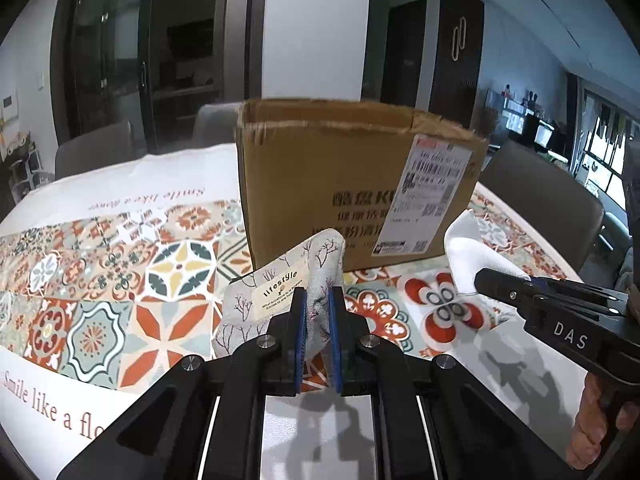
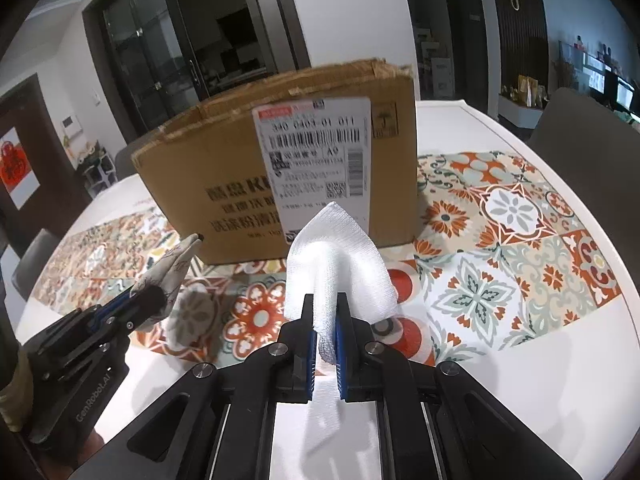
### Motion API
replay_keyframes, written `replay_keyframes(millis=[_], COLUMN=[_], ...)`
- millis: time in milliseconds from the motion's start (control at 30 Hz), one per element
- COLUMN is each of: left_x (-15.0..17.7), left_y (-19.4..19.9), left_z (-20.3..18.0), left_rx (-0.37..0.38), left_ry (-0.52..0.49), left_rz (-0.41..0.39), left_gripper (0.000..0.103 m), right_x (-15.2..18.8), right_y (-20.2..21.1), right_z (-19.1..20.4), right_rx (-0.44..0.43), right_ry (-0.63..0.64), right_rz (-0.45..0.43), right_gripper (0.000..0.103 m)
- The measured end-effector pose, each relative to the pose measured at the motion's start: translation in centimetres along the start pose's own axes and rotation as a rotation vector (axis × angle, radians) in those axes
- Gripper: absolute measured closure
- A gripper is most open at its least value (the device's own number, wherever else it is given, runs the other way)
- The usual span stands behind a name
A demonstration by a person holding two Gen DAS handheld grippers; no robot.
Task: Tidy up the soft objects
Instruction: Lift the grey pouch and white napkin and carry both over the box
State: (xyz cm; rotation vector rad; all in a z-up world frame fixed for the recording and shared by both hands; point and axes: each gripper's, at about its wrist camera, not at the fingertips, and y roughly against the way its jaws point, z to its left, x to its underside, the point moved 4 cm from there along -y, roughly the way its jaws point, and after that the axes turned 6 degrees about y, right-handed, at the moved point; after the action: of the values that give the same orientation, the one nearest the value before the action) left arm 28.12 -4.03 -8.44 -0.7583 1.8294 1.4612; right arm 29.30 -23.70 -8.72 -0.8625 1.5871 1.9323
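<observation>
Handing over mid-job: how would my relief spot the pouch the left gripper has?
Find the cardboard box standing on the patterned tablecloth. In front of it the left gripper has its jaws shut on a grey fabric pouch printed with dark branches. Unlike the plain white cloth beside it, it carries a cream "lifestyle" label.

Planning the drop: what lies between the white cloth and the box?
Only bare patterned tablecloth between white cloth and cardboard box, per the right wrist view.
</observation>
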Motion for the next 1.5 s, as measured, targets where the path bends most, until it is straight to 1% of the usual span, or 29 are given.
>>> replay_keyframes(millis=[400, 733, 933, 1233, 1500], left_x=[-2.3, -5.0, -6.8, -9.8, -12.2], left_y=[4.1, 7.3, 8.2, 8.6, 7.5], left_z=[-0.6, -1.5, -1.6, -2.4, -2.8], left_rx=[0.030, 0.053, 0.065, 0.077, 0.083], left_ry=[-0.016, -0.038, -0.044, -0.058, -0.069], left_rz=[-0.105, -0.207, -0.255, -0.321, -0.357], left_gripper=[0.091, 0.091, 0.091, 0.091, 0.091], right_x=[-1.5, -3.9, -5.7, -8.4, -10.6], right_y=[4.2, 7.8, 9.0, 10.0, 9.7], right_z=[1.1, 1.7, 1.7, 2.0, 2.2], right_rx=[-0.008, -0.012, -0.006, -0.008, -0.002], right_ry=[0.012, 0.026, 0.047, 0.080, 0.113], right_rz=[-0.097, -0.211, -0.279, -0.346, -0.384], right_gripper=[0.094, 0.094, 0.094, 0.094, 0.094])
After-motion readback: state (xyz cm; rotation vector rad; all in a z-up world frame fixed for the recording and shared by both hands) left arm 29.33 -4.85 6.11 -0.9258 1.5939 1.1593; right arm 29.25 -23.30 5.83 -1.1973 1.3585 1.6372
